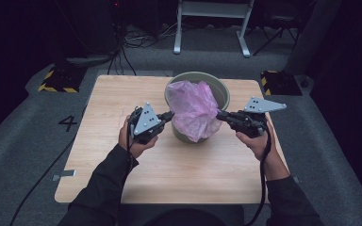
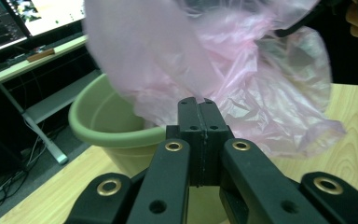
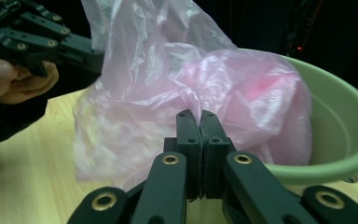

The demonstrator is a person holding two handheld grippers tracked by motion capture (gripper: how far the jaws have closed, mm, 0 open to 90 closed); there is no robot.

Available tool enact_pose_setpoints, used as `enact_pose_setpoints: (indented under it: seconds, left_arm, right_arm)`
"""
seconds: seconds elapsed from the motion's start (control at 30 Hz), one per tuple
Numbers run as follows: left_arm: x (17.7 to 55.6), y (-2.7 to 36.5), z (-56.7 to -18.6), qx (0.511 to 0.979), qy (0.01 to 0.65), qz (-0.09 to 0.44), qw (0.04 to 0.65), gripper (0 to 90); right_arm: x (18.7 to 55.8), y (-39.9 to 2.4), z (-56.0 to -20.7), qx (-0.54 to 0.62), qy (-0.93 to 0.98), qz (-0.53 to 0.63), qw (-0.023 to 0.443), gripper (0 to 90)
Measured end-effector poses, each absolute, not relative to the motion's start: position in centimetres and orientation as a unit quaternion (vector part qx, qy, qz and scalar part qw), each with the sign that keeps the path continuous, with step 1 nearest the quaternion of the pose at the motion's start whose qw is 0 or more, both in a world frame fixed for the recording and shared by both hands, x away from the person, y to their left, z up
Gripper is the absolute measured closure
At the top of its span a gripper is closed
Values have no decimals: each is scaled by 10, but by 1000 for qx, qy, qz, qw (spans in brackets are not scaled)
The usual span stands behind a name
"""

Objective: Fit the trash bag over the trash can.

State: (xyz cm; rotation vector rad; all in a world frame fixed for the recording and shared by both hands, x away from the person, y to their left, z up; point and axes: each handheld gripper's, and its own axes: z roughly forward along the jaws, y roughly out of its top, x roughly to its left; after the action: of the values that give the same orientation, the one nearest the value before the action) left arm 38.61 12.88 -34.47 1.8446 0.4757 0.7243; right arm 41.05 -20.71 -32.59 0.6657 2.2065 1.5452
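Pink plastic bag (image 1: 194, 110) half inside green bucket (image 1: 222, 89) at counter (image 1: 122, 94) centre, rest spilling over bucket's near rim and down front wall. Left gripper (image 1: 169, 115) at bag's left edge, jaws pressed together; film at tips, whether pinched cannot tell. Right gripper (image 1: 219, 114) at bag's right edge, jaws likewise together, film bunched at tips (image 3: 196, 116). Bag stretched between both grippers, above rim.

Tabletop (image 1: 179, 179) at frame bottom & left: open for passage. Centre is blocked by green bin (image 1: 221, 89) w/ pink bag (image 1: 195, 110) spilling over its near rim.
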Motion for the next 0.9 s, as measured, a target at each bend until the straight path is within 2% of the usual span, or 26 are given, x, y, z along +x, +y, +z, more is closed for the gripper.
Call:
enact_pose_setpoints:
  seconds: [0.4, 0.9]
  left_arm:
    - [410, 174, -340, 774, 239, 303, 503, 900]
    - [433, 195, -362, 772, 273, 323, 473, 900]
  right_arm:
    - [424, -241, -332, 308, 757, 545, 186, 898]
    - [447, -274, -345, 367, 743, 520, 207, 898]
